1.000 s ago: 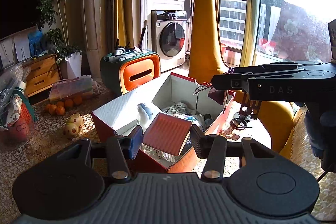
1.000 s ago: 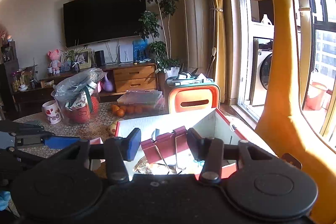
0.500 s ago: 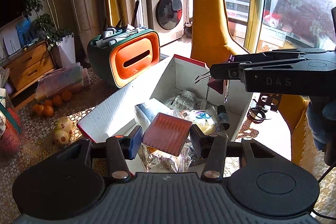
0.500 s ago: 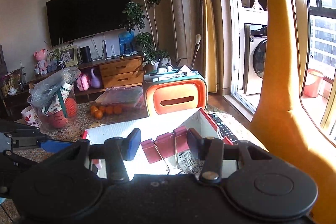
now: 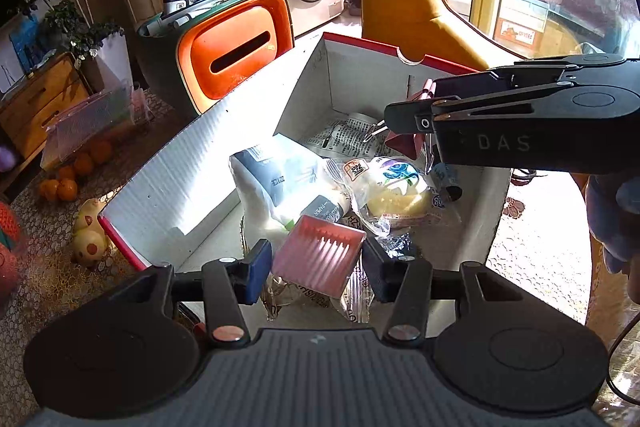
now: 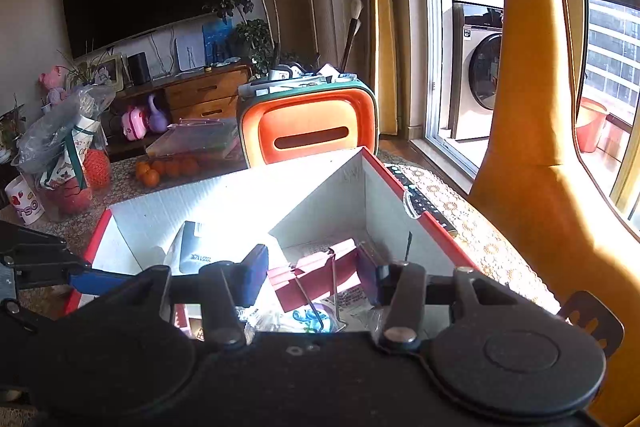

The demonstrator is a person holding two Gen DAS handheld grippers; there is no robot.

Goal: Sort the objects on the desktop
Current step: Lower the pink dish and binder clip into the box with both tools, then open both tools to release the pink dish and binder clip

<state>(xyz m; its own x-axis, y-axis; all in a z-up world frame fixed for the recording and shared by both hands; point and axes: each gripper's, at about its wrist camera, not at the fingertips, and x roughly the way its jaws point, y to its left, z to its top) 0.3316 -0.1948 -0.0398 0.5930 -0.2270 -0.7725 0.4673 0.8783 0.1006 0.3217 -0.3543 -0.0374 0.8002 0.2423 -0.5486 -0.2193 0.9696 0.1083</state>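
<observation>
In the left wrist view, oranges (image 5: 66, 183) lie at the left edge on the patterned table (image 5: 48, 267); an orange and green bin (image 5: 228, 43) with pens stands in the upper left; the open white box (image 5: 192, 163) with a red rim fills the middle, and a pack of tissues (image 5: 280, 183) and a wrapped snack (image 5: 394, 193) lie inside it; at the bottom centre the left gripper (image 5: 318, 265) is clamped on a pink ribbed case (image 5: 320, 255), held above the box; at the right the right gripper (image 5: 408, 125) grasps a dark red binder clip (image 5: 404, 143) over the box.

In the right wrist view the clip sits between the fingers at lower centre, its wire handles pointing toward the camera; a remote control (image 6: 420, 199) lies right of the box.
</observation>
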